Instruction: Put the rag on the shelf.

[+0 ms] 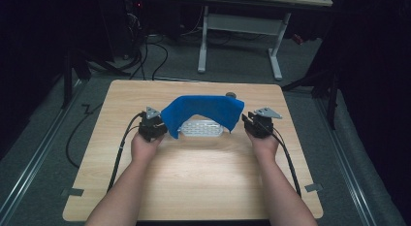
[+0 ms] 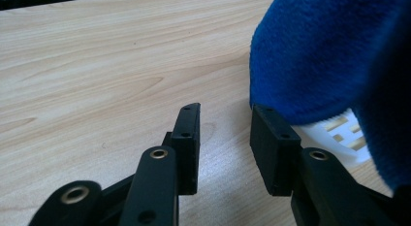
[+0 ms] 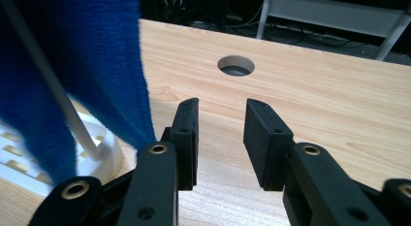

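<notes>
1 blue cloth [image 1: 203, 109] over 1 white rack [image 1: 201, 128]; 2 tools, left tool [image 1: 156, 130] & right tool [image 1: 253, 124], both spread, empty.

Blue cloth [image 1: 203, 109] draped in an arch over a white slotted rack [image 1: 201, 128], near the surface's far edge, midway across

Table [image 1: 203, 177] light wood, pale tan with darker wavy grain lines; cloth [image 1: 203, 109] solid deep blue, fuzzy nap, no print; beneath it a white rack [image 1: 201, 128] with a slotted grid pattern, the slots showing tan. Left gripper [image 2: 223, 138] and right gripper [image 3: 220, 138] matte black with brass-coloured rivet rings, each topped by a grey plate, cables black. Floor [image 1: 48, 138] grey, possibly carpet, though the dim edges make that uncertain.
</notes>
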`<action>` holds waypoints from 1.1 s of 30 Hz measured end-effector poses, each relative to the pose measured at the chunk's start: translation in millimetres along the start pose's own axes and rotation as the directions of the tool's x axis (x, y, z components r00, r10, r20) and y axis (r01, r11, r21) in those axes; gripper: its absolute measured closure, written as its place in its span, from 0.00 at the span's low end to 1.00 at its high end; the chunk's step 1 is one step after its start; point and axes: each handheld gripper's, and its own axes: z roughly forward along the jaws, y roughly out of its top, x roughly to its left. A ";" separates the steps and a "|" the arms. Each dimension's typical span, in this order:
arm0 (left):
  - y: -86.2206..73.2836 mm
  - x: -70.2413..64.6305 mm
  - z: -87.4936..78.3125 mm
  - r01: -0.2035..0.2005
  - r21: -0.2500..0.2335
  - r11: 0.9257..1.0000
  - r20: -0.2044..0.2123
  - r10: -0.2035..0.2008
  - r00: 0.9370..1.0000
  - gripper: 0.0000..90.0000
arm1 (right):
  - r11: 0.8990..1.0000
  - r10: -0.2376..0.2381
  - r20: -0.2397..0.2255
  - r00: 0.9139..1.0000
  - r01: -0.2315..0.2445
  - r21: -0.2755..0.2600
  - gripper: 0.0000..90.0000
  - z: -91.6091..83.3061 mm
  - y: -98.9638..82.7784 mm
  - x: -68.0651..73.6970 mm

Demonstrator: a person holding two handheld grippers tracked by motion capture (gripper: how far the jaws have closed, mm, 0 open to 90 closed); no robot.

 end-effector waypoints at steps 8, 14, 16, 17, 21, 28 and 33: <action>-8.8 1.2 -7.0 -0.007 0.005 1.000 -0.023 0.007 1.000 0.69 | 1.000 0.006 0.005 1.000 -0.006 0.031 0.75 -0.9 -13.8 -5.7; -18.9 -0.2 -16.2 0.003 -0.008 1.000 -0.047 -0.003 0.999 0.68 | 0.999 0.000 0.009 1.000 -0.001 0.050 0.74 -7.2 -23.5 -7.7; -23.3 -1.0 -20.4 -0.003 -0.005 1.000 -0.052 0.002 0.999 0.67 | 0.999 -0.004 0.000 1.000 0.004 0.038 0.74 -11.9 -25.9 -6.6; -24.8 -1.2 -21.9 -0.001 -0.004 1.000 -0.053 0.000 0.999 0.67 | 1.000 -0.005 -0.001 1.000 0.005 0.030 0.73 -15.7 -27.5 -5.7; -34.7 -1.8 -31.7 0.011 -0.007 1.000 -0.036 -0.011 0.999 0.66 | 0.999 -0.026 -0.016 1.000 0.027 0.038 0.72 -25.6 -33.6 -0.9; -51.2 -12.5 -50.0 -0.031 0.004 0.999 -0.035 0.032 0.999 0.63 | 0.999 -0.022 -0.010 1.000 0.023 0.030 0.70 -52.8 -51.4 5.0; -59.7 -20.1 -65.5 -0.039 -0.004 0.999 -0.028 0.039 0.999 0.63 | 0.999 -0.029 0.001 1.000 0.029 0.026 0.69 -71.1 -61.1 6.6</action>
